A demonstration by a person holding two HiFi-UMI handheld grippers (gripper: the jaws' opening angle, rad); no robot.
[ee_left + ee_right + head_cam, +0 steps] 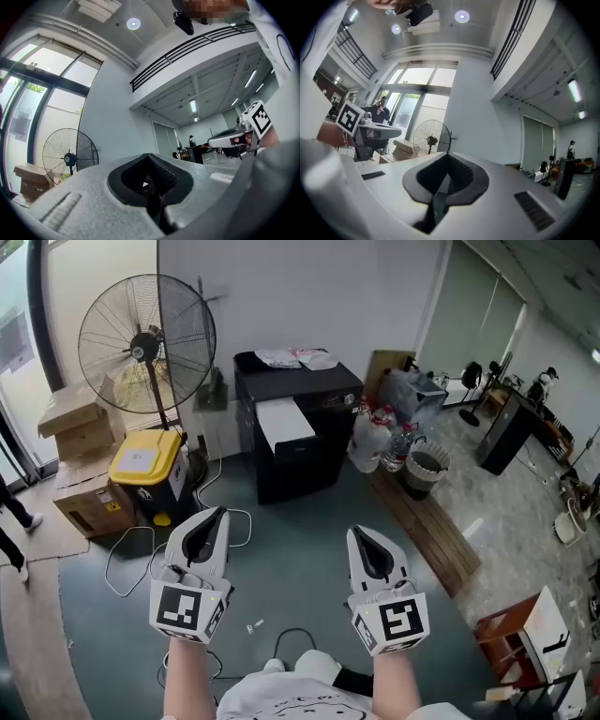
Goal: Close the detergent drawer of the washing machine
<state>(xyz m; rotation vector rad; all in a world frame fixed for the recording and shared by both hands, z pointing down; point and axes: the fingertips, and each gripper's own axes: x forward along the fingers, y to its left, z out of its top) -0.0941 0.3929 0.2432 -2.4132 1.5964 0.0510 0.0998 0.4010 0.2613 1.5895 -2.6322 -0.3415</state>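
Left hand-held gripper (220,513) and right hand-held gripper (355,532) closed; forearms (191,679) cut off.

White left tongs (220,513), matching right tongs (359,533), square-marker cubes (190,608); white shirt (300,701)

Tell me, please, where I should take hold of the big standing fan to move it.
Grip the fan by its thin upright pole just below the round cage, coming from the front. The pole is slim and bare there; cardboard boxes crowd the window side.
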